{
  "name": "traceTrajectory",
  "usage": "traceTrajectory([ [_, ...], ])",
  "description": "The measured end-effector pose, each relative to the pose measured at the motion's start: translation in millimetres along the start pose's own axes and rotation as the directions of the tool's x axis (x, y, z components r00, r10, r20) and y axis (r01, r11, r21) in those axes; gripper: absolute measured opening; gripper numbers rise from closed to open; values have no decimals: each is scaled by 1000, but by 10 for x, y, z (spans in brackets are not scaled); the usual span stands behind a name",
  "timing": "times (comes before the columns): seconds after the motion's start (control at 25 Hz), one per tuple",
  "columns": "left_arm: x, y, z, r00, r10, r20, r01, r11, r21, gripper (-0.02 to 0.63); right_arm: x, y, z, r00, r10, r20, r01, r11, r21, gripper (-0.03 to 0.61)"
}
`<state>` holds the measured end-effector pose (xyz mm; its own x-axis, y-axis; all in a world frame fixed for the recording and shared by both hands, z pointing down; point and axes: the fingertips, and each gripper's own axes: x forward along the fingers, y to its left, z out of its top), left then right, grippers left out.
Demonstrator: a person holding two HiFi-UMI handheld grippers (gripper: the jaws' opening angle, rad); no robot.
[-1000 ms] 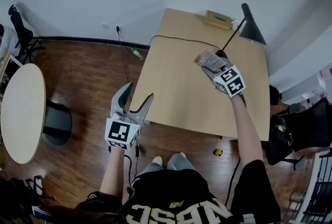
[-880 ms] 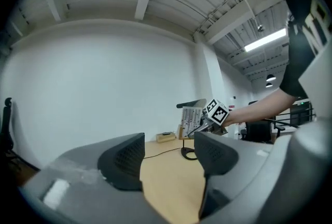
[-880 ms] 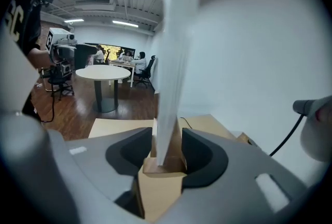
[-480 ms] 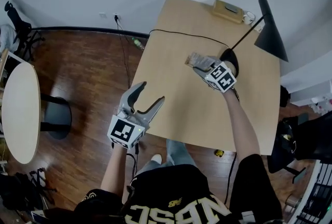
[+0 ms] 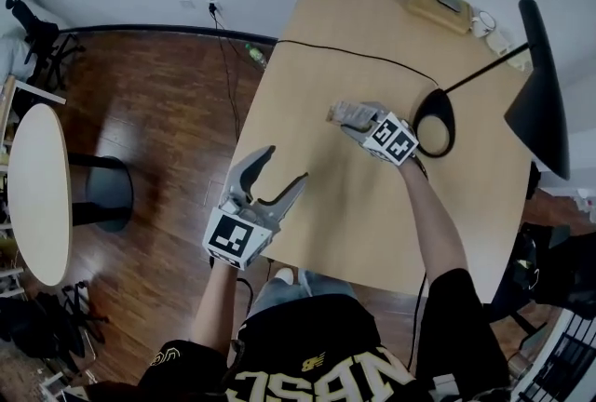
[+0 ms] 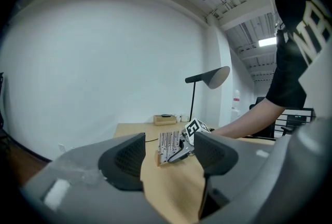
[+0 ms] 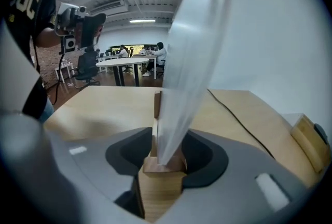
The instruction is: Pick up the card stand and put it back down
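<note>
head view: right gripper [image 5: 358, 123] is closed tight on the card stand [image 5: 345, 113], gripping it by one end. Over the last second it has carried the stand away from the lamp base [image 5: 435, 123] toward the middle of the table [image 5: 354, 28]. The stand was just beside the base, now there's a clear gap. So the pick looks done and this reads as the carry or put-down phase. Can't tell from here whether the stand touches the tabletop. Left gripper [image 5: 282, 169] is wide open and empty over the table's near-left edge; it has drifted in slightly and plays no part. Floor [image 5: 158, 112] is dark glossy boards

left gripper view: jaws well apart, nothing between them, only the far table and stand seen through the gap. Pads [image 6: 127, 158] are dark and rubbery-looking with a fine mesh texture. The stand shows as a low pale bar with a streaked sheet standing on it. Its underside sits at or just above the tabletop, contact unclear

right gripper view: both pads pinch the base block [image 7: 161, 173], a pale wood bar of square section running away from the camera. The clear sheet [image 7: 192, 62] rises from it, thin, glossy and translucent, leaning right in this view. Tabletop is matte pale wood grain, with a black cable [image 7: 244, 119] lying across it
</note>
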<state>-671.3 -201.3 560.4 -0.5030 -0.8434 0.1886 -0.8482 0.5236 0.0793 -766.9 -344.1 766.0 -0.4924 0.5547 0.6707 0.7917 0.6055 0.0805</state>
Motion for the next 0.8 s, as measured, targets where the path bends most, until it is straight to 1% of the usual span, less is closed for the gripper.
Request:
traceTrajectory([
  [0.24,75,238,-191,999,13,-41,-14,1000,-3,299,359,154,-27,992,123,-32,-124,991,-52,186],
  [0.32,105,257,-218,999,7,-44,-7,1000,-13,299,414,189,-35,989,142,-40,-144,988,-60,187],
  [0.36,117,258,-227,999,2,-46,-2,1000,-14,299,429,184,-27,990,139,-34,-140,989,-50,188],
  [0.44,120,232,-256,998,-15,-59,16,1000,5,299,413,143,-31,995,102,-14,-102,995,-14,193],
  [0.48,109,209,-274,997,-26,-68,27,999,21,299,381,113,-54,997,72,-7,-72,997,6,217],
  [0.52,92,187,-280,997,-34,-73,36,999,31,299,336,82,-87,999,39,-5,-39,999,25,270],
  [0.6,31,160,-250,996,-44,-72,46,998,30,299,196,63,-131,1000,-26,-17,27,998,54,322],
  [0.72,-135,78,-155,997,-60,-51,60,998,5,299,-183,206,-36,992,-121,-17,122,990,76,350],
  [0.8,-285,-28,-62,997,-79,-12,79,997,16,299,-529,380,168,981,-193,26,190,979,78,357],
])
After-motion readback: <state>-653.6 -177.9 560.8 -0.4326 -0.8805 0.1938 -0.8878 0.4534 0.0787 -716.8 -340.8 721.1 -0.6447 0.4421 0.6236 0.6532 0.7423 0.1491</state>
